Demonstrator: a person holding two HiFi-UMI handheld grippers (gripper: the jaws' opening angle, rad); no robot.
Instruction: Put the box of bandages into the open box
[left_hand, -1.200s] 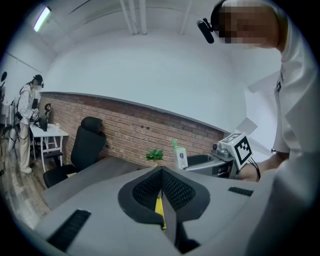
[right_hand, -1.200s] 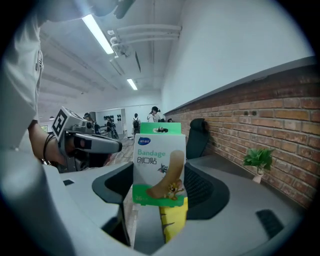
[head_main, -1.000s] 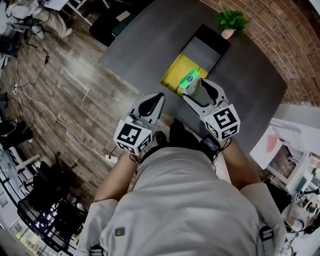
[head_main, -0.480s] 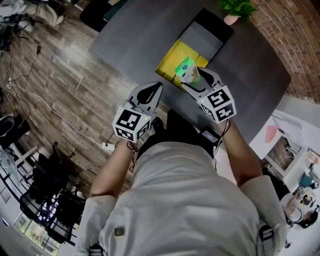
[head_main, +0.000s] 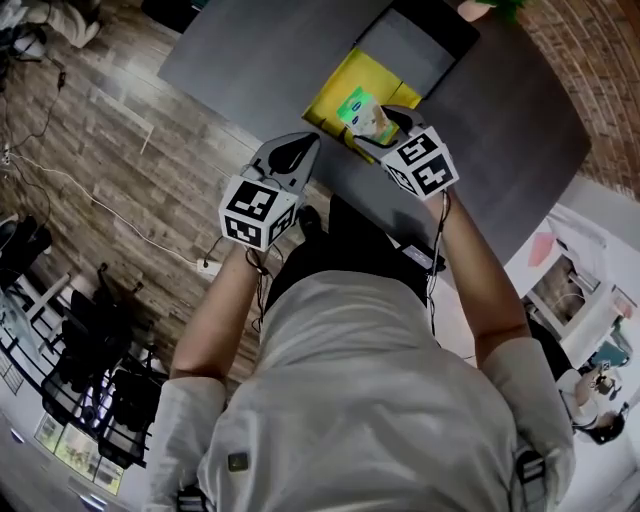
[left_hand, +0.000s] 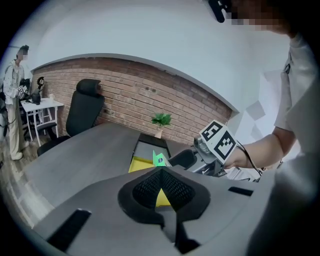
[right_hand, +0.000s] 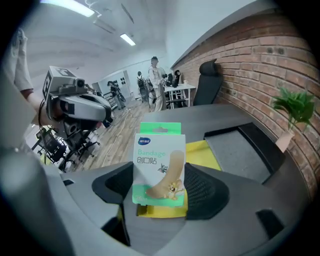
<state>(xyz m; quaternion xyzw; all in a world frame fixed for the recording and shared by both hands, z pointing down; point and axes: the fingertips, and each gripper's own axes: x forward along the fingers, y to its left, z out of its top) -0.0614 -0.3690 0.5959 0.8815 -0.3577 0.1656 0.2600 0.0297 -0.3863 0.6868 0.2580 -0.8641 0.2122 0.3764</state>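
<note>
Right gripper (head_main: 380, 126), fingers clenched on the box of bandages (head_main: 362, 110), has swung it over the yellow open box (head_main: 330, 88), so I'd guess dropping's next; left gripper (head_main: 300, 150) is closed up, empty.

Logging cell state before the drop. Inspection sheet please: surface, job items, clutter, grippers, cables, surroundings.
Surface: dark grey table.
Job's things: box of bandages held upright, apparently over the near end of the open box; the open box is yellow inside with its lid laid back.
Clutter: potted plant at the table's far edge.
Grippers: right gripper shut on the box of bandages; left gripper shut, empty, near the table's near edge.
Cables: white cable on the floor; black cable along the right forearm.
Surroundings: brick wall, office chair, wood floor, people at far desks.
</note>
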